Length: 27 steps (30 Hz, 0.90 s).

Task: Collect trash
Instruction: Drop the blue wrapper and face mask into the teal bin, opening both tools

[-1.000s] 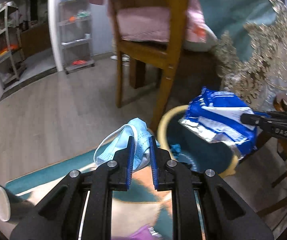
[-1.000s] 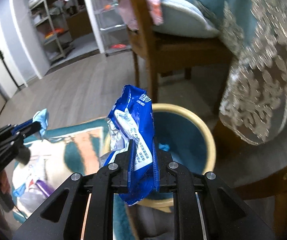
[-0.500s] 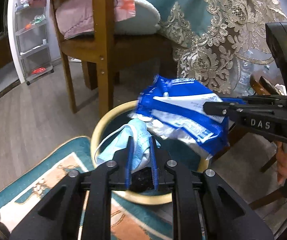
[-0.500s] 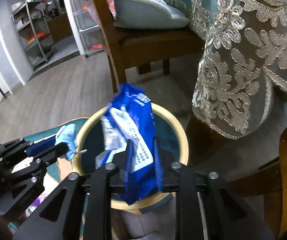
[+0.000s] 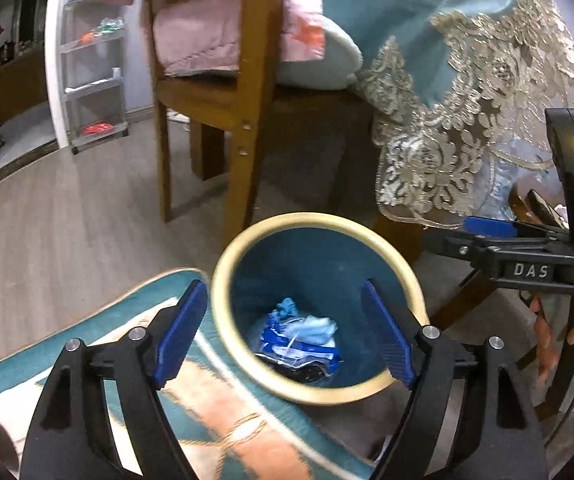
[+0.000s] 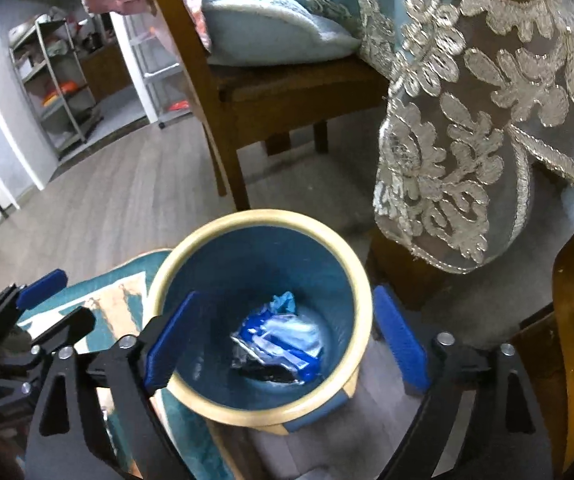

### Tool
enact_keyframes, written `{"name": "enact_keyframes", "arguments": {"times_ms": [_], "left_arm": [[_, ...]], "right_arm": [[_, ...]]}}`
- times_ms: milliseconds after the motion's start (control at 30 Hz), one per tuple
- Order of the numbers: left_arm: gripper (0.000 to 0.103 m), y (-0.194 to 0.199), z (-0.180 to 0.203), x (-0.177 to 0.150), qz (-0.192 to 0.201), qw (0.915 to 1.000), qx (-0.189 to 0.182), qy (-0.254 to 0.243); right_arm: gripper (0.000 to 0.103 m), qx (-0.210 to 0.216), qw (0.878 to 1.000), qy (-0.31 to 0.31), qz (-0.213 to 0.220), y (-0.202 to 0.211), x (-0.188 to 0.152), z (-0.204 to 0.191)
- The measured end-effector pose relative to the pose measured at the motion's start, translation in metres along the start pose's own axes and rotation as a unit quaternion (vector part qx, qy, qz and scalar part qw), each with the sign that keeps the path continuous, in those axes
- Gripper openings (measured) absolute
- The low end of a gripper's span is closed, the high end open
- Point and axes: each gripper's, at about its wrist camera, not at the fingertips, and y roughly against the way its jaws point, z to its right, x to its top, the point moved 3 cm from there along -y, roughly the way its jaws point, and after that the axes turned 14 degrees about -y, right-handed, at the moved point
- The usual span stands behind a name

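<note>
Down in the bottom of the bin (image 5: 401,276) lie the blue wrapper (image 5: 299,350) and the light blue face mask (image 5: 315,326), with the mask on top of the wrapper. A small blue scrap (image 5: 286,307) sits just beside them, toward the far wall of the bin; it is too blurry to say what it is. The bin is blue inside with a cream rim, and it stands at the edge of the teal and orange rug (image 5: 223,408).

The left gripper (image 5: 283,330) hangs over the bin. Its jaws are opening wide and nothing is between them. The right gripper (image 6: 283,340) hangs over the bin too. Its jaws are also opening wide with nothing between them. A hand (image 5: 567,344) holds the right gripper at the right edge of the left view.

Behind the bin stands a wooden chair (image 6: 223,92) with a pale cushion (image 6: 271,28). A lacy tablecloth (image 6: 459,128) hangs down near the bin's far right side.
</note>
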Motion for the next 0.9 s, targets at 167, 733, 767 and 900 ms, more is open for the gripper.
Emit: {"name": "enact_keyframes", "arguments": {"times_ms": [167,733,767,900], "left_arm": [[0.095,0.037,-0.013,0.001,0.016,0.9994,0.031,-0.001],[0.097,0.191,-0.069,-0.053,0.033,0.9888,0.139,0.044],[0.097,0.196,-0.070,-0.058,0.030,0.9883,0.143,0.043],[0.097,0.219,-0.078,-0.080,0.013,0.9853,0.165,0.043]], "right_arm": [[0.094,0.010,1.000,0.021,0.012,0.014,-0.003,-0.018],[0.096,0.064,0.994,0.092,-0.003,0.046,-0.049,-0.097],[0.096,0.069,0.993,0.094,-0.004,0.047,-0.053,-0.101],[0.096,0.089,0.992,0.090,-0.019,0.054,-0.073,-0.117]]}}
